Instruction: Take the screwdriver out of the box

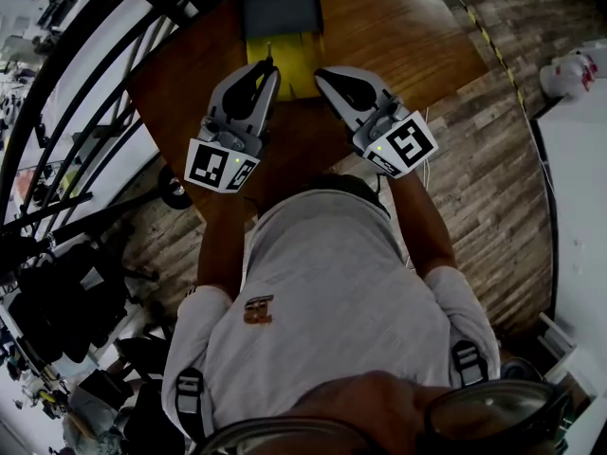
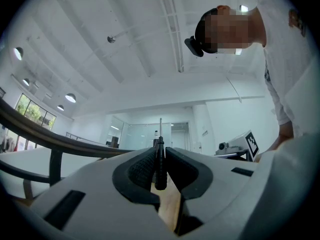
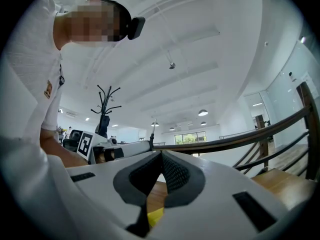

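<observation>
The left tool (image 1: 267, 68) pinches the screwdriver (image 2: 160, 160), tip up, at the left rim of the yellow box (image 1: 296, 64) in the upper middle; it seems to be out already. The right tool (image 1: 321, 74), pressed together and empty, hovers just beside it. The next move, I think, is to put the screwdriver on the bare surface (image 1: 408, 36) at the right, away from its edge.

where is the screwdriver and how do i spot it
Over the wooden table, look at the left gripper, near the box. The screwdriver is clamped in its jaws: a thin black handle with a metal shaft sticking out, while the right gripper is shut on nothing.
</observation>
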{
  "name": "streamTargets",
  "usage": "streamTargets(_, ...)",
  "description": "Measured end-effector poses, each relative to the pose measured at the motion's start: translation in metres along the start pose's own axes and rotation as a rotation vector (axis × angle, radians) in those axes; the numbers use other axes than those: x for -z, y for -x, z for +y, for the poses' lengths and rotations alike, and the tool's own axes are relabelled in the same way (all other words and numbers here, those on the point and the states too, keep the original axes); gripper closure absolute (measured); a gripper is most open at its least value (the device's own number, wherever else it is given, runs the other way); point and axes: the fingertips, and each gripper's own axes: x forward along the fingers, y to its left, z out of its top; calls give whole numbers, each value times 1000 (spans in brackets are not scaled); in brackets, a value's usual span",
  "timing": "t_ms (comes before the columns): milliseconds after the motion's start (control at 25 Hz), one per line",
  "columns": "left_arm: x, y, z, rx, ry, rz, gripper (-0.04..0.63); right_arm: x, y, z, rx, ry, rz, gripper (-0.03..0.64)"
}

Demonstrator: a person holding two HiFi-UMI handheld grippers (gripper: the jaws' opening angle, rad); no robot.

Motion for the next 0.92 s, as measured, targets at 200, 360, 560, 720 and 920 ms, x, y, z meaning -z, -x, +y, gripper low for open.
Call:
streamTargets(200, -3, 0, -1, 2, -1, -6, 522, 0, 0, 2, -6, 6, 6, 584)
streamTargets(360, -3, 0, -3, 7, -3, -5, 522, -1, 1, 4, -8, 9, 6, 584)
streamTargets(560, -1, -2, -4, 10, -4, -1, 522, -1, 2, 3, -8, 11, 8, 584)
streamTargets(720, 0, -3, -5, 11, -3, 2, 522, 0, 4, 2, -8, 12, 8, 584)
streamTargets(920, 4, -7, -7, 11, -3, 1, 522, 2, 8, -2, -7, 12, 8, 584)
